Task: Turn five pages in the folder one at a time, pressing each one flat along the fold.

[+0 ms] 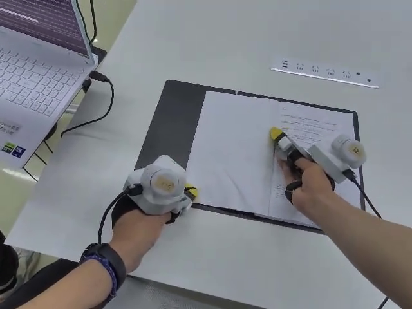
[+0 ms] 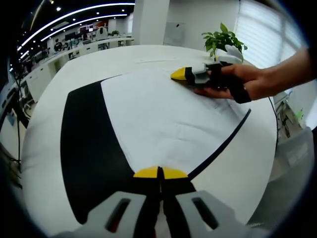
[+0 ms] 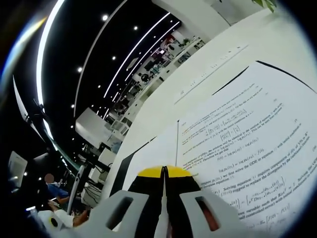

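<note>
A laptop crowds the table's left edge, with bare tabletop beyond the open folder. The left gripper, jaws closed, sits at the folder's near edge. The right gripper, jaws also closed, presses the printed page beside the fold.

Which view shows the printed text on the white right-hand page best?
The right gripper view: the white printed right-hand page lies close, and its lines of text and formulas stand out. In the head view the page bears only faint lines. In the left gripper view a hand partly hides it.
</note>
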The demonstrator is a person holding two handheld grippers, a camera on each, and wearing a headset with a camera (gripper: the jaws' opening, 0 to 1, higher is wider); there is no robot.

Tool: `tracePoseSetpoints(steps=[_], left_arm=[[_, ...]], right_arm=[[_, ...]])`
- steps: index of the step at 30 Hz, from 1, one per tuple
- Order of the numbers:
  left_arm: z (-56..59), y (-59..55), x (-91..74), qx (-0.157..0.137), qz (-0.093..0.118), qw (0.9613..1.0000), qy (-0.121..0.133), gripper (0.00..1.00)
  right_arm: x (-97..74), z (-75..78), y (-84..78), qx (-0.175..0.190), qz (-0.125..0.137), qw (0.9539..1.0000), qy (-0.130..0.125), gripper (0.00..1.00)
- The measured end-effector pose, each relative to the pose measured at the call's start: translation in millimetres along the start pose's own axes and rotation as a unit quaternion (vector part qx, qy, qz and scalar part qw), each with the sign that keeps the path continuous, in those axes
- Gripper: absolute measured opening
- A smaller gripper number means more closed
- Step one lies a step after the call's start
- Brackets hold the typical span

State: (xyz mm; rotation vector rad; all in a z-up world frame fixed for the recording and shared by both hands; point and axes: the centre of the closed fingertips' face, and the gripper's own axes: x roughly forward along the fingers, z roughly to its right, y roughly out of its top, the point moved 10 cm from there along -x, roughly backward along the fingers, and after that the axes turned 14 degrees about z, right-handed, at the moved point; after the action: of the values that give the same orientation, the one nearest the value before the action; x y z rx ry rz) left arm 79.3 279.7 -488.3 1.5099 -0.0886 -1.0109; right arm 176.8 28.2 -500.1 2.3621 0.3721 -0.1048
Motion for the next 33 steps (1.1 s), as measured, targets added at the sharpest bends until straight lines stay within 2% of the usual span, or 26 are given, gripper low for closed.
tracePoseSetpoints(steps=[10,13,18,20,33], left_arm=[[0.5,-0.3,-0.3,0.003,0.001,1.0000,0.000,0.00],[0.0,-1.0,-0.7,-0.007,0.005,1.0000,0.002,0.00],[1.3,-1.3,-0.7,-0.006,0.007,0.9999,0.006,0.00],[1.6,-1.4,-0.8,-0.005,0.007,0.9999,0.006,0.00],[2.2,-1.8,-2.1,-0.001,0.008,1.0000,0.002,0.00]], right_arm=[[-19.0,-1.9,-8.2,0.011,0.001,0.9999,-0.001,0.00],[-27.6,-3.4,-10.2,0.008,-0.003,1.0000,0.001,0.00],[-39.7,0.0,-14.6,0.017,-0.001,0.9998,0.001,0.00],[-39.2,2.6,-14.5,0.019,-0.003,0.9998,0.001,0.00],[-67.6,5.8,-27.1,0.008,-0.026,0.9996,0.009,0.00]])
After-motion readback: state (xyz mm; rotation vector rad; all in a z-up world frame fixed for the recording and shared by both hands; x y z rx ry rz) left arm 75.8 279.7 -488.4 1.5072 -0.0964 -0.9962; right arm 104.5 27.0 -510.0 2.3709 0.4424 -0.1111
